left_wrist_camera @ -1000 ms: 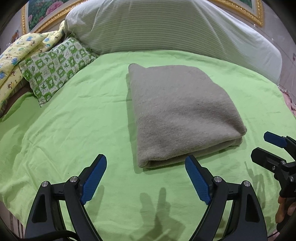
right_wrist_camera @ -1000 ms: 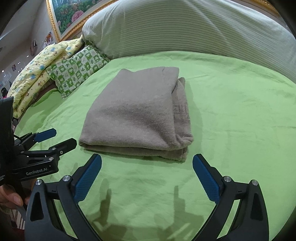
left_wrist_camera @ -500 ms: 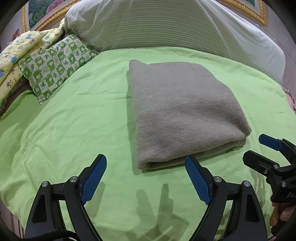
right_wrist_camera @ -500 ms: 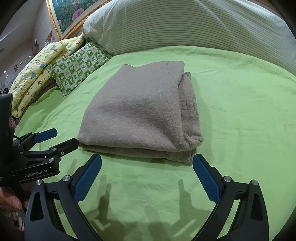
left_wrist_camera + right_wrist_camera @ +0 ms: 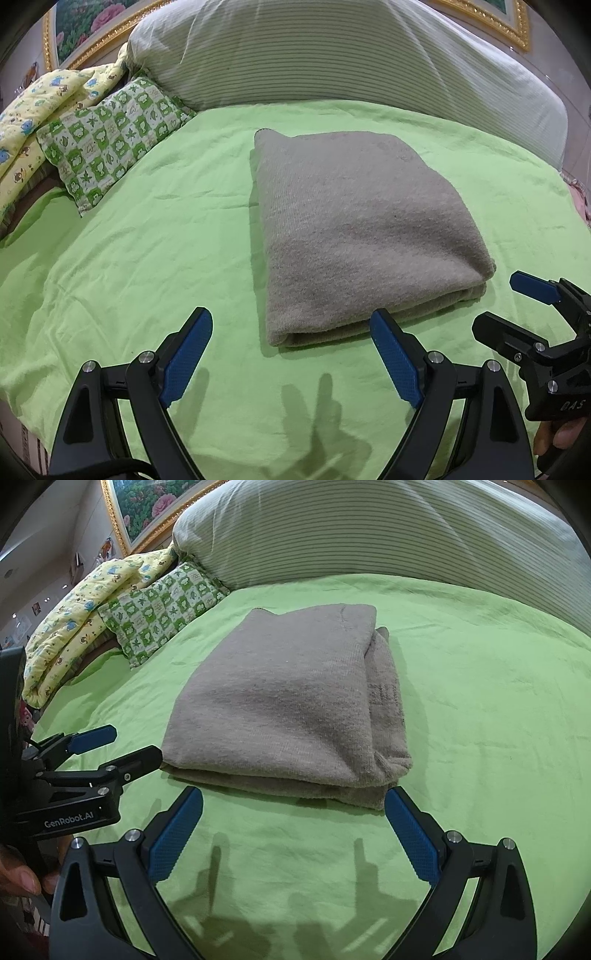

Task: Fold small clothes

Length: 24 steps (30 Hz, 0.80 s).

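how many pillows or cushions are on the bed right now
2 in clear view: a big striped pillow across the head of the bed, and a green checked cushion left of it. The yellow printed bedding beside that may hide more.

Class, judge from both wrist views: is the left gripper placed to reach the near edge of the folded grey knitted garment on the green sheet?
Probably yes. The left gripper is open, and only bare green sheet lies between it and the folded grey knitted garment. The right gripper stays off to the side.

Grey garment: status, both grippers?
Left gripper open, empty. Right gripper open, empty. Grey garment folded, flat on green sheet, just ahead of both. Nothing in the way.
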### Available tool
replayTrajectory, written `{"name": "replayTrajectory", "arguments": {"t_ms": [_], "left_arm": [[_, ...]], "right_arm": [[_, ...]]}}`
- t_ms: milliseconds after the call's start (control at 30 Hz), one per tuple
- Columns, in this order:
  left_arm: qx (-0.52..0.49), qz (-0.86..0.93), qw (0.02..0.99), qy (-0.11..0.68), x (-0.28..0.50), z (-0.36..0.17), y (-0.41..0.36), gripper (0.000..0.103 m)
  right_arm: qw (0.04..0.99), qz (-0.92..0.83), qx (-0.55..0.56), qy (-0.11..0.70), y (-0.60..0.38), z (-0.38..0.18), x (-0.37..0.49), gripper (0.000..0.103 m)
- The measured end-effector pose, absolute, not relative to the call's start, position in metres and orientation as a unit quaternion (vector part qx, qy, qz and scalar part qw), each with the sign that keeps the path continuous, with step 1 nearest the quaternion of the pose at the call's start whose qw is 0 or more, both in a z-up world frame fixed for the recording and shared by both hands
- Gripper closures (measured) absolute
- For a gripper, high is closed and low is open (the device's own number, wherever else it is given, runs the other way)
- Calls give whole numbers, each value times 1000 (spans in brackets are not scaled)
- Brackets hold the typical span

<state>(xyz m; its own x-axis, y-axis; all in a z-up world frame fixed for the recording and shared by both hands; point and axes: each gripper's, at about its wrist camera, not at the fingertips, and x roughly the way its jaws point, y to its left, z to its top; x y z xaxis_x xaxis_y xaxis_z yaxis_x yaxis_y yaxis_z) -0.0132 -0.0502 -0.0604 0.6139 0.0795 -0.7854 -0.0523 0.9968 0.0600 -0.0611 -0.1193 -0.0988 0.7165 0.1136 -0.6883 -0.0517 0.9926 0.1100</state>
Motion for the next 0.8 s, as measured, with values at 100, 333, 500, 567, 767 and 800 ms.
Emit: {"name": "replayTrajectory", "arguments": {"t_ms": [100,333,500,567,767,800], "left_arm": [[14,39,898,437,-14,-60,-50,15],[13,40,898,437,-14,-59,-50,15],[11,42,899,435,-14,-58,-49,15],[10,44,900,434,-15,-58,-49,15],[6,48,900,434,-16,-56,-46,15],[5,48,900,433,-16,-56,-46,15]], "right_arm": [[926,44,42,373,-119,-98,-60,4],[927,43,44,371,-117,-97,-59,4],[928,46,40,366,-116,-94,-61,4],[929,47,39,366,-115,-93,-61,4],[930,45,39,362,-119,-91,-60,4],[930,45,39,362,-120,-90,-59,4]]}}
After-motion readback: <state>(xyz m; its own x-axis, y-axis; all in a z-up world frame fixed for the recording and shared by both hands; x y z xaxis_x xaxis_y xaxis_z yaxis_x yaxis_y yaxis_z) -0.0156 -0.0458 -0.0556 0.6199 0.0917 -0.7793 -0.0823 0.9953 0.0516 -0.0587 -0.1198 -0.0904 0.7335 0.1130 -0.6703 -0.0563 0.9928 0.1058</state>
